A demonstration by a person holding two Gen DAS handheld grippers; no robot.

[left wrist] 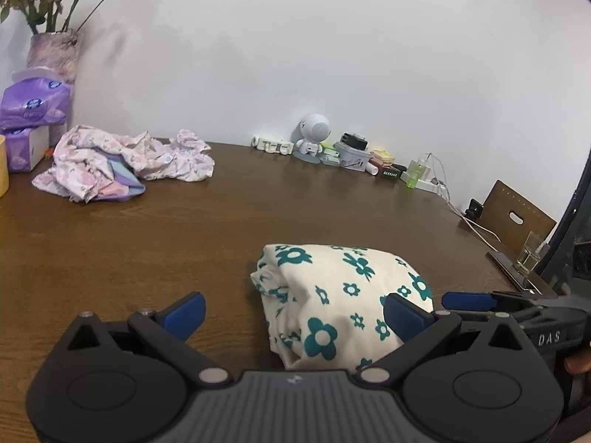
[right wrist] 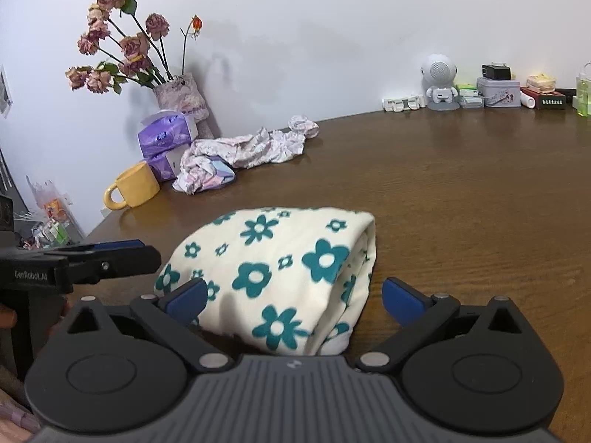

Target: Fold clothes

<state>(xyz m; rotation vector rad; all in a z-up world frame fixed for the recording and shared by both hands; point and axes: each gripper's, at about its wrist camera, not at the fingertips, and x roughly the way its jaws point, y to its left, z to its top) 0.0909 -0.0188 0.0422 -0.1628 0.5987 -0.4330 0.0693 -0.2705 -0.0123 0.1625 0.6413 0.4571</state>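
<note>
One folded floral garment (right wrist: 280,273) lies on the table (left wrist: 258,203) between two wide-open, empty grippers, left (left wrist: 293,313) and right (right wrist: 295,297); one crumpled pile (left wrist: 122,164) sits far back.

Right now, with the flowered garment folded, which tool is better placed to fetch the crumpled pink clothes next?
Left, probably. The pink clothes lie far left on the table, on the left tool's side. The right tool straddles the flowered garment. Both are open and empty.
</note>
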